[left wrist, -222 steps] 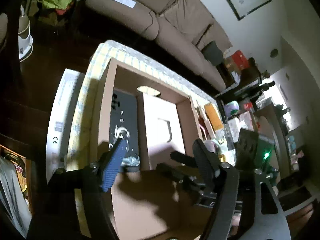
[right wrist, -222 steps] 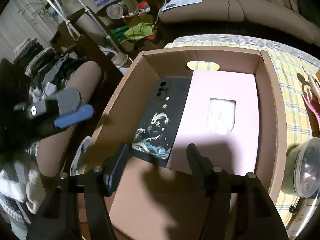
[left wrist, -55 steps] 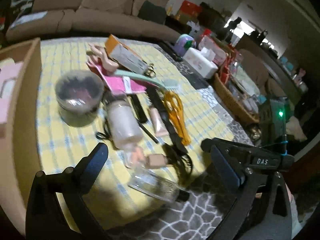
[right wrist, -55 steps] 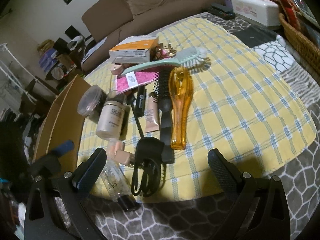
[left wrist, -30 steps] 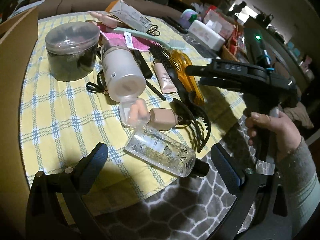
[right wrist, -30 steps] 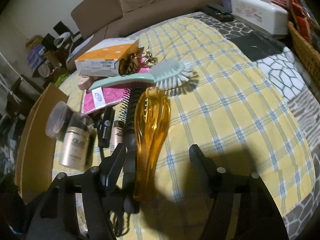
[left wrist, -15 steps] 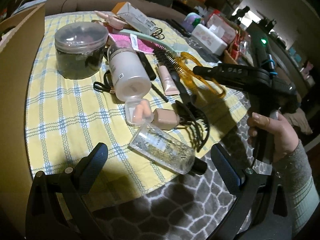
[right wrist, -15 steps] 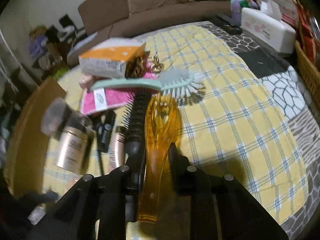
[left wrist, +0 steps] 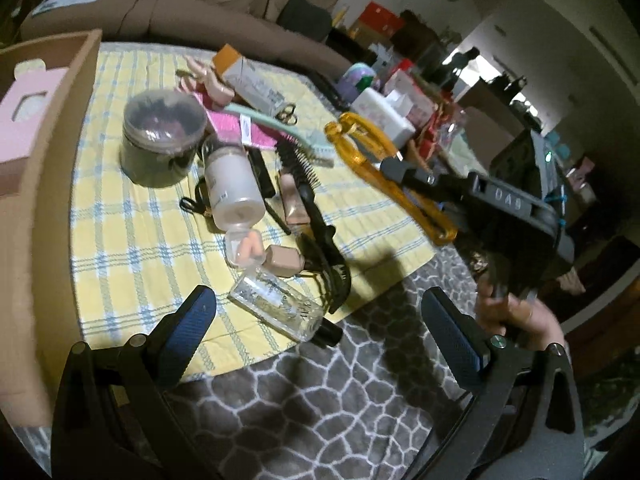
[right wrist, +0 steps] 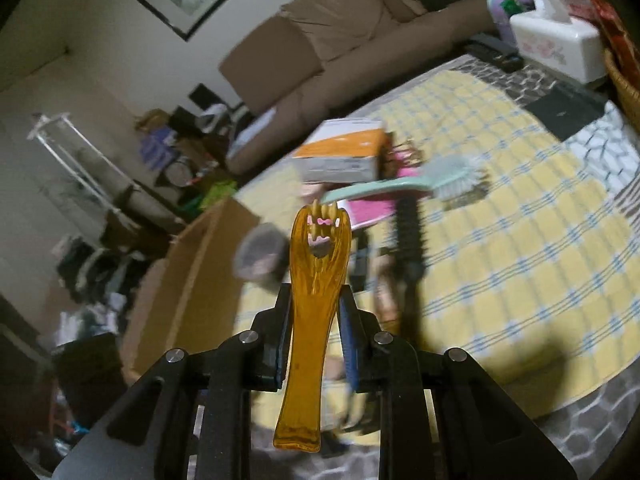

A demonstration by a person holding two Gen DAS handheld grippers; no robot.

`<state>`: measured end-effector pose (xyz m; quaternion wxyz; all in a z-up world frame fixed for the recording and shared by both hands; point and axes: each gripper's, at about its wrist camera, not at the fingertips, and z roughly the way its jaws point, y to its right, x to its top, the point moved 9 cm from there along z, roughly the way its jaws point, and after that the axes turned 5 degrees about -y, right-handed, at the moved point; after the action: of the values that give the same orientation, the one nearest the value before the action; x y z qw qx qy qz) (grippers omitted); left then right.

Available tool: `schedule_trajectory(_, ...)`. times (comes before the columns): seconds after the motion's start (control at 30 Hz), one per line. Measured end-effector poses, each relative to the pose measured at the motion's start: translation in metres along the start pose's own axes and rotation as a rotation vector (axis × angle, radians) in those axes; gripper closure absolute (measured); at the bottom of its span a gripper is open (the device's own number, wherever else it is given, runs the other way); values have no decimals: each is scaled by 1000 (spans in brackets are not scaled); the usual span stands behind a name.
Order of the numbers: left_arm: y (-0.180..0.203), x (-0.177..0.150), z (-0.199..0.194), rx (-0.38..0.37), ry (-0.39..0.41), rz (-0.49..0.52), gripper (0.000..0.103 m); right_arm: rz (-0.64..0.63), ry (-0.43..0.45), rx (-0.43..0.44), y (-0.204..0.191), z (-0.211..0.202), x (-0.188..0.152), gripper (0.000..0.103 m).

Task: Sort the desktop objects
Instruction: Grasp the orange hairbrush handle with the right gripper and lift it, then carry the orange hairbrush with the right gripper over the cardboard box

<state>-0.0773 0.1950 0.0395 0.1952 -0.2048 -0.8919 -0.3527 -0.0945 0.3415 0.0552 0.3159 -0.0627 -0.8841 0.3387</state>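
At the centre of the right wrist view, the right gripper [right wrist: 312, 340] is clamping its jaws tight on the handle of the amber plastic hairbrush [right wrist: 316, 292], holding it clear above the yellow checked cloth [right wrist: 520, 264]. The left gripper [left wrist: 320, 340] is hanging wide open and empty at the bottom of its frame. The carry toward the cardboard box [right wrist: 180, 280] at left will go best with the brush level and the grip firm.

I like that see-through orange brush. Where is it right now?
The orange brush is off the table, clamped in the right gripper. In the left wrist view it hangs above the yellow cloth's right edge, right of the black brush.
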Motion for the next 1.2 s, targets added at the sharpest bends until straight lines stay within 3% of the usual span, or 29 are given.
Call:
schedule_trajectory(0.13,2,-1,-31,-41,17,9,0,-27,-4,48,-33,1,-15,82)
schedule_trajectory(0.2,-1,-4,-45,-8,26,18,0,-37,-9,67,-48,5,-22,82)
schedule_trajectory(0.3,-3,-6,-82,-33,72,18,0,-50,-20,119,-76,11,-33,82)
schedule_trajectory(0.5,-34,4,-148,79,160,56,0,-56,-66,187,-129,43,-46,82)
schedule_trajectory(0.63,-72,17,-180,108,192,6,0,-75,-111,206,-168,74,-52,82)
schedule_trajectory(0.9,-149,18,-225,160,263,-98,0,-141,-165,172,-233,143,-48,82)
schedule_trajectory(1.2,-190,29,-231,172,318,-135,0,-123,-181,93,-262,227,-13,82)
